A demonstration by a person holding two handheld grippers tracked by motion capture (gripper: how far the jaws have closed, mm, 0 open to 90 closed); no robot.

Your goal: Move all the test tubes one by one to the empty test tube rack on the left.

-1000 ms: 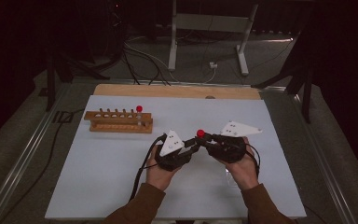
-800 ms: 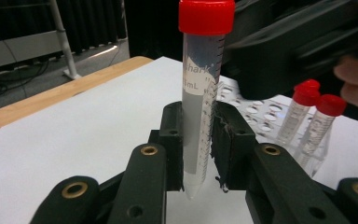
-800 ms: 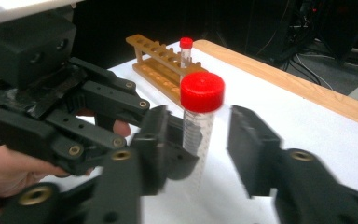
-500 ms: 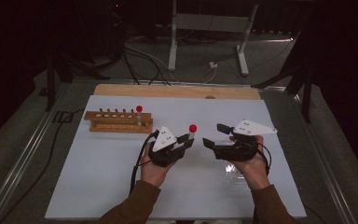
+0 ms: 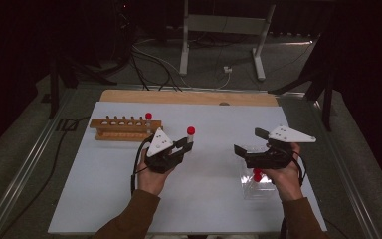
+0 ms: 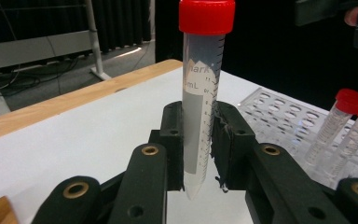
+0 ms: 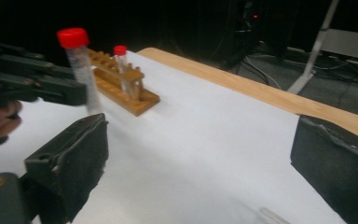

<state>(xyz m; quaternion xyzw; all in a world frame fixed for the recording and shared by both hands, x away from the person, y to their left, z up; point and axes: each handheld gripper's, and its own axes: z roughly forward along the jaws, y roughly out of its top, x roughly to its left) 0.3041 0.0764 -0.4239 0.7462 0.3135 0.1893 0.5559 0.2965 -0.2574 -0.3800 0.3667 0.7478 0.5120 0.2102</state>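
A clear tube with a red cap (image 6: 203, 107) stands upright between my left gripper's (image 6: 200, 154) jaws, which are shut on its lower half. From above, that tube (image 5: 191, 132) and the left gripper (image 5: 183, 145) are over the middle of the white mat. My right gripper (image 5: 247, 141) is off to the right, its jaws having just been opening, with nothing between them. In its own view the right gripper (image 7: 200, 140) is wide open, facing the left gripper (image 7: 32, 84) and its tube (image 7: 81, 70). The wooden rack (image 5: 124, 129) holds one red-capped tube (image 5: 148, 117).
A clear plastic rack (image 5: 251, 191) with red-capped tubes (image 5: 256, 175) lies under my right hand; the left gripper view shows this rack (image 6: 279, 112) with two tubes (image 6: 349, 126). A wooden board (image 5: 189, 97) edges the mat's far side. The wooden rack (image 7: 135, 100) stands at the far left.
The two grippers, together at the tube a second ago, have drawn apart. The right one has opened and moved right; the left one keeps the tube and has shifted left.
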